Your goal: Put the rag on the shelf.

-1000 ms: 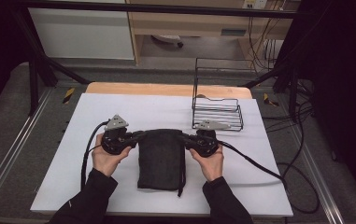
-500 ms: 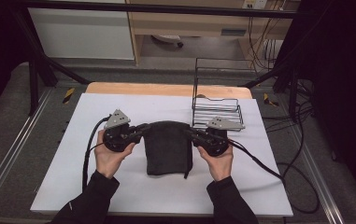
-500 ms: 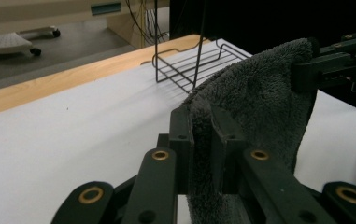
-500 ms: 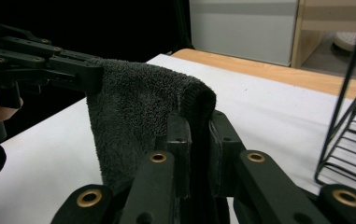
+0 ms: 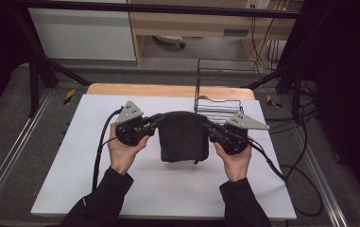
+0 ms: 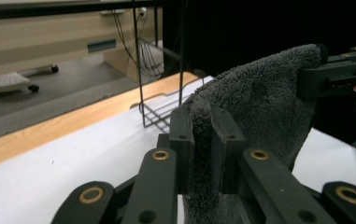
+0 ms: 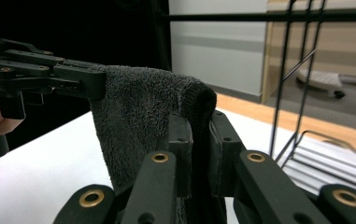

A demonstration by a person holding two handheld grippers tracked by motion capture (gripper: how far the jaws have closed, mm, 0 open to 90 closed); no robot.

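A dark grey folded towel point(image 5: 183, 136) hangs above the white table top, held up by its two upper corners. My left gripper point(image 5: 159, 118) is shut on the towel's left corner, and my right gripper point(image 5: 203, 121) is shut on its right corner. In the left gripper view the terry cloth point(image 6: 255, 107) is pinched between the black jaws, with the other gripper point(image 6: 339, 77) clamped on its far corner. The right gripper view shows the towel point(image 7: 138, 112) draped from its jaws across to the left gripper point(image 7: 49, 77).
A black wire rack point(image 5: 221, 101) stands at the back right of the white sheet point(image 5: 73, 179), just behind the towel and my right gripper. A wooden table edge point(image 5: 135, 90) runs along the back. Cables point(image 5: 99, 151) trail from both grippers.
Both grippers have lifted the towel off the table and carried it away from the person, toward the wire rack. The towel now hangs instead of lying flat.
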